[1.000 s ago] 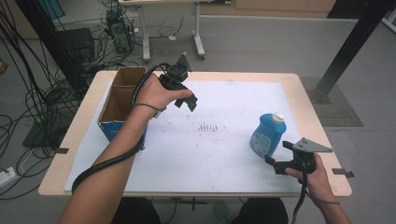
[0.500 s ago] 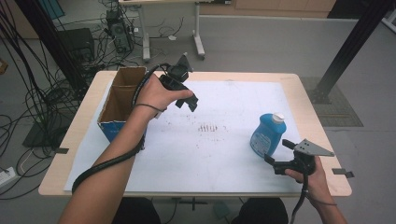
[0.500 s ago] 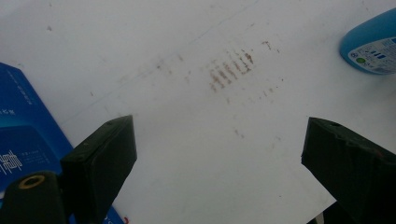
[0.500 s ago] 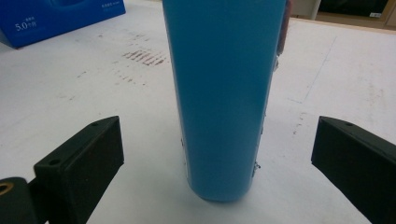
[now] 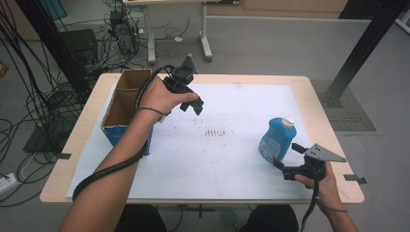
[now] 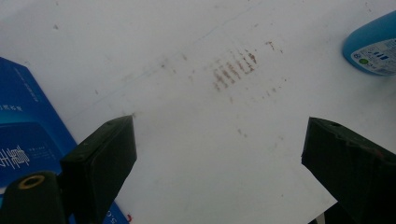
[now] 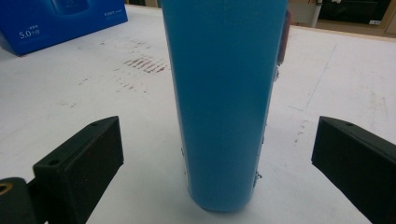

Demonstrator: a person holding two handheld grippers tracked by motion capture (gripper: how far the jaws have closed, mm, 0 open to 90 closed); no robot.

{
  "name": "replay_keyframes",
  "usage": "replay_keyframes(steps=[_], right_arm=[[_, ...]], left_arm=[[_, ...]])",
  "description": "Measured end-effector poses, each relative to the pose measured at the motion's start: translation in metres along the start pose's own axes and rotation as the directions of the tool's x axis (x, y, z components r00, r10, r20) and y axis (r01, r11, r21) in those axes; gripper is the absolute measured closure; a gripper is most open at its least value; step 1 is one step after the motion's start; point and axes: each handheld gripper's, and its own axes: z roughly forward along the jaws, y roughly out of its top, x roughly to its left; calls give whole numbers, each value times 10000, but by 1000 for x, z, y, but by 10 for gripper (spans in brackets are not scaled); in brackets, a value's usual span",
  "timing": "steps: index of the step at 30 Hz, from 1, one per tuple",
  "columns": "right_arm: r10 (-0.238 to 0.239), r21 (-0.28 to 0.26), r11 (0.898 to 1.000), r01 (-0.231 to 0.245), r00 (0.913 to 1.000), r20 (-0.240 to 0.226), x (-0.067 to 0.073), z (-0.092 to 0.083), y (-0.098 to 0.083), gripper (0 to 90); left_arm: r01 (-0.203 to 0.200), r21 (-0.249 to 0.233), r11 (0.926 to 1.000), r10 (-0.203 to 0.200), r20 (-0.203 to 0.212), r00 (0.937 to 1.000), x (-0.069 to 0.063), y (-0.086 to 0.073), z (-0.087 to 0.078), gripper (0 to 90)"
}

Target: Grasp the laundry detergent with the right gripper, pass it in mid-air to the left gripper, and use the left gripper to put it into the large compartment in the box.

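The right gripper [image 5: 282,155] is sitting wide open, jaws flanking the blue bottle [image 7: 224,102] standing upright just ahead of them, not touching yet. I'd say it's best nudging in until the bottle's centred, then squeezing low on the body. The left gripper [image 5: 193,104] is hanging open and empty beside the cardboard box [image 5: 126,87].

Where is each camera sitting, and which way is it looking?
High view: above the table, facing down; forearms, left gripper, right gripper.
Left gripper view: rides that gripper, faces stained paper; open jaws.
Right gripper view: rides that gripper, faces the blue bottle; open jaws.
Shared: bottle, blue box.
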Motion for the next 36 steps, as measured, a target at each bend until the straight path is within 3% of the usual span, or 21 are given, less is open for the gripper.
replay_keyframes(steps=[36], right_arm=[[-197, 54, 9998, 197, 9998, -7, -2, 34, 3, 21]], left_arm=[[-18, 44, 10000, 18, -7, 10000, -1, -1, -3, 97]])
